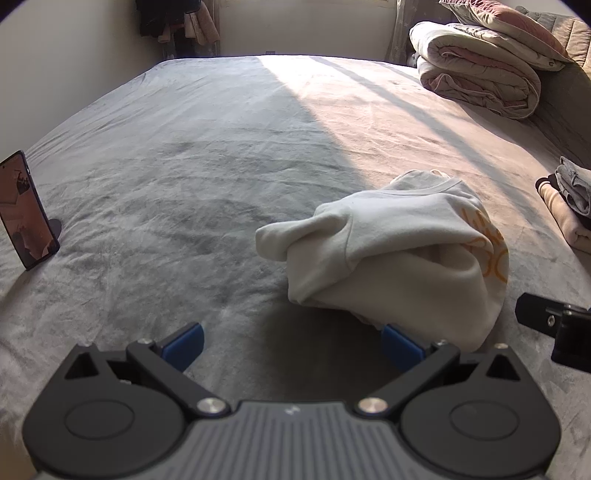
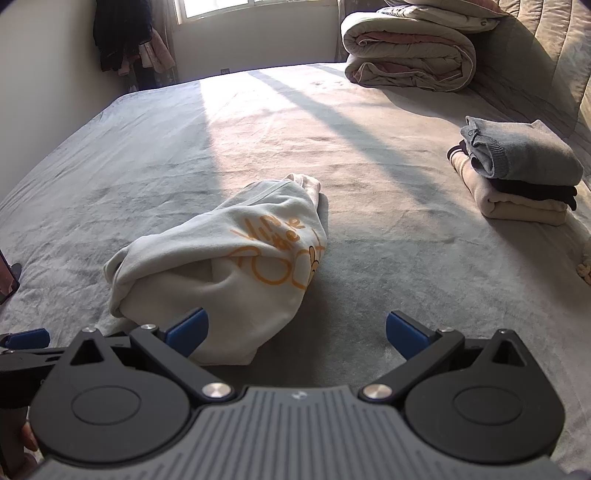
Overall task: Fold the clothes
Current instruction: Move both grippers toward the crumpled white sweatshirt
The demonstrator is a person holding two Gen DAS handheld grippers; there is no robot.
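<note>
Your left gripper & right gripper: fingers spread wide, nothing between; white sweatshirt lies bunched on bed just ahead; folded stack sits well to the right.

A dark upright phone at the grey bed's left edge is cut off by the frame. The cream sweatshirt's orange lettering is partly folded under, unreadable. Dark hanging clothes are blurred.
</note>
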